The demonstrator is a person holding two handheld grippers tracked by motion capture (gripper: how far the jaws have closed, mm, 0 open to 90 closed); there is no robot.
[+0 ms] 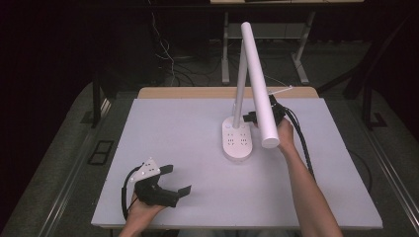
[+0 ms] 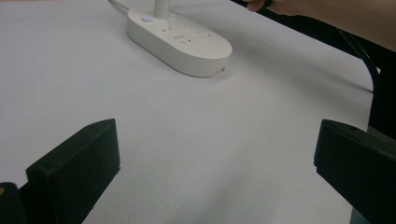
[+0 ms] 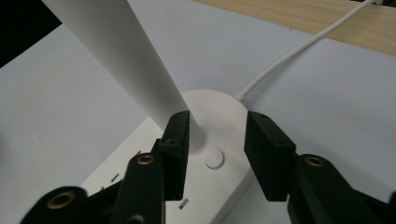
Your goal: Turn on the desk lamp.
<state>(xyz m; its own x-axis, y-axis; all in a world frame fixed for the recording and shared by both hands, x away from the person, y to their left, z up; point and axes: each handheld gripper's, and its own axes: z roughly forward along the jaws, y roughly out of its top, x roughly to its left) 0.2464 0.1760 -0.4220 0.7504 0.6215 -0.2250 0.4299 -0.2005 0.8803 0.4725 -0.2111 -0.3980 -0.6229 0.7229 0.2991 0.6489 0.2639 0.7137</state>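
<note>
High view: white table (image 1: pixel 173 128) fills the middle of the frame. A white desk lamp stands right of centre. Its oval base (image 1: pixel 237 141) doubles as a power strip, with socket holes on top. The post (image 1: pixel 239 94) rises from the far end of the base. The long tube-shaped lamp head (image 1: pixel 258 81) slants from top centre down to the right, with its free end hanging over the right edge of the base.

Right gripper (image 1: pixel 262 118) sits just right of the post, behind the lamp head, held by the right hand (image 1: pixel 285 134). In the right gripper view the gripper (image 3: pixel 217 154) has its jaws apart, straddling the far end of the base (image 3: pixel 219 140). A small round button (image 3: pixel 214 159) lies in the gap between them. The post (image 3: pixel 121 56) runs up to the upper left of that frame, right at the left jaw's tip; can't tell if they touch. Nothing clamped. A white cord (image 3: pixel 299 49) leaves the base toward the upper right, across a wooden strip (image 3: pixel 327 18).

Left gripper (image 1: pixel 179 180) is at lower left in the high view, low over the table, well apart from the lamp, with a grey plate on top. In the left gripper view the gripper (image 2: pixel 215 163) has its jaws wide apart, with bare tabletop (image 2: pixel 196 140) between them. The base (image 2: pixel 180 39) is at upper centre, and the person's right forearm (image 2: pixel 336 16) is at upper right.
</note>
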